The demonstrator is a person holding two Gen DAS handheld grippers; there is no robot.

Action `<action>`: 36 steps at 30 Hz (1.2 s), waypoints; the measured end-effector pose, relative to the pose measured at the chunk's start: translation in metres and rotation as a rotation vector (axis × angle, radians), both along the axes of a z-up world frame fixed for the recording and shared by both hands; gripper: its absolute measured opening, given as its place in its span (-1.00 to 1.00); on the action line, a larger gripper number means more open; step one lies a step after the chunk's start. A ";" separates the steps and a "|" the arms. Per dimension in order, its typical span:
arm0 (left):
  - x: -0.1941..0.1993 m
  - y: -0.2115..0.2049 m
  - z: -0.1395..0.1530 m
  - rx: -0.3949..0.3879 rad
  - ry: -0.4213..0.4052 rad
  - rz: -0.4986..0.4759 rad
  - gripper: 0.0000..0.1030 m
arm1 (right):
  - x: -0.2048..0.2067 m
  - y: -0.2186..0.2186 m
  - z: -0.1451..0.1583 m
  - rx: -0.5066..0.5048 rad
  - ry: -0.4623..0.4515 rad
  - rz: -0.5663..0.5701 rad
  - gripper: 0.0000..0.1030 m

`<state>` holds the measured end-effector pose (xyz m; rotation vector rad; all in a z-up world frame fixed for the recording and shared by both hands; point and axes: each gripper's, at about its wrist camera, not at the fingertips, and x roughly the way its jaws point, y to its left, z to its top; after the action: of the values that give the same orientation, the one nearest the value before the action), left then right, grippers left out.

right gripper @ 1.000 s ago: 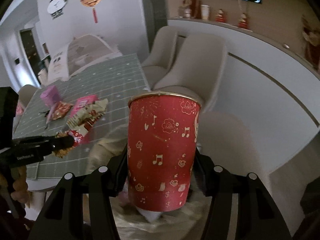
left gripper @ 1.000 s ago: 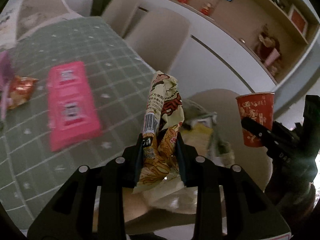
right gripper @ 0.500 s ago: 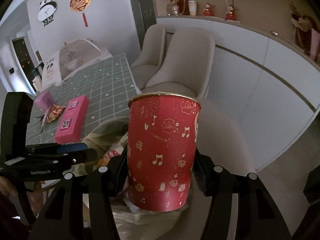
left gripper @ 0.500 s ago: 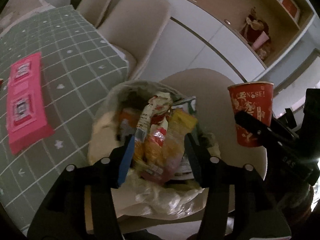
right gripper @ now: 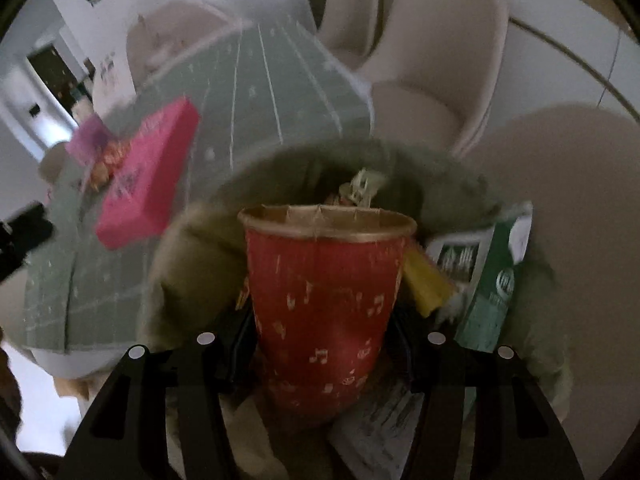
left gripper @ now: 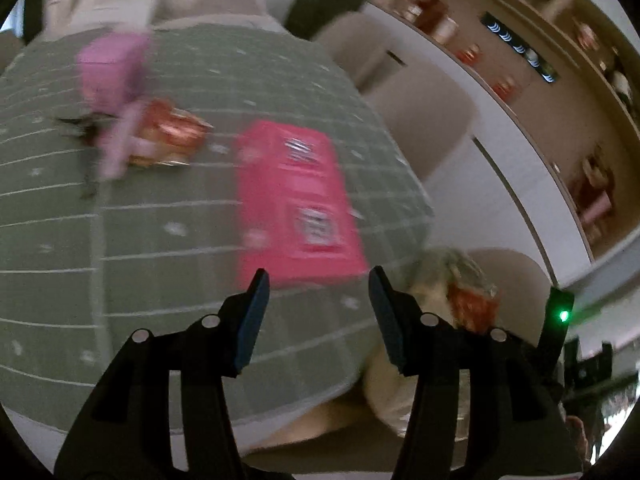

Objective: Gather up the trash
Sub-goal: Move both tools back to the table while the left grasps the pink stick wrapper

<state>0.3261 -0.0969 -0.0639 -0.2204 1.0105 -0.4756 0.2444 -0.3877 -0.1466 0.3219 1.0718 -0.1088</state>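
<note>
One red cup (right gripper: 324, 304), clamped in the right gripper (right gripper: 322, 344), should sink well inside the trash bag (right gripper: 192, 264) before release (the left gripper (left gripper: 316, 312) gapes empty).

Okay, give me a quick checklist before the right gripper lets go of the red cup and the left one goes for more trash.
1. Red cup clamped in right gripper: ok.
2. Cup over the trash bag, not the table: ok; bag rim surrounds it.
3. Room in the bag: cannot tell; a green carton and wrappers crowd the cup.
4. Left gripper empty, jaws apart: ok.
5. Next trash in sight: ok; pink box lies ahead on the green tablecloth, orange wrapper beyond.
6. Sharp view for aiming: not ok; both views are blurred.
</note>
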 end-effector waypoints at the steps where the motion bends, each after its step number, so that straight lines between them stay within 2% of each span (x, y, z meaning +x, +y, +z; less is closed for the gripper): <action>1: 0.003 0.010 0.000 0.004 -0.004 0.024 -0.05 | -0.001 0.000 -0.002 0.003 0.010 -0.006 0.03; 4: 0.011 0.043 -0.004 0.005 0.001 0.102 -0.05 | -0.005 0.000 0.004 -0.012 -0.004 -0.028 0.04; 8: 0.023 0.074 -0.010 0.012 0.008 0.167 -0.05 | -0.017 0.002 0.023 -0.074 -0.076 -0.055 0.26; 9: 0.026 0.082 -0.011 0.016 0.009 0.178 -0.04 | -0.021 0.004 0.031 -0.087 -0.101 -0.062 0.26; 17: 0.043 0.118 -0.020 0.032 -0.008 0.221 -0.03 | -0.029 0.020 0.082 -0.126 -0.213 -0.061 0.27; 22: 0.056 0.136 -0.024 0.060 -0.013 0.233 -0.03 | -0.013 0.049 0.110 -0.161 -0.276 -0.028 0.27; 24: 0.062 0.147 -0.028 0.058 0.001 0.240 -0.03 | -0.003 0.058 0.115 -0.147 -0.299 -0.021 0.27; 29: 0.085 0.163 -0.037 0.026 0.043 0.218 -0.03 | 0.032 0.094 0.114 -0.114 -0.315 0.023 0.27; 32: 0.107 0.158 -0.038 0.008 0.047 0.161 -0.03 | 0.049 0.116 0.111 -0.107 -0.311 0.041 0.27; 36: 0.136 0.132 -0.035 0.057 -0.005 0.080 -0.03 | 0.067 0.141 0.108 -0.099 -0.301 0.060 0.27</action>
<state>0.4617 0.0354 -0.0990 -0.2081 1.0054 -0.3739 0.3109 -0.2465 -0.0385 0.2082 0.7743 -0.0568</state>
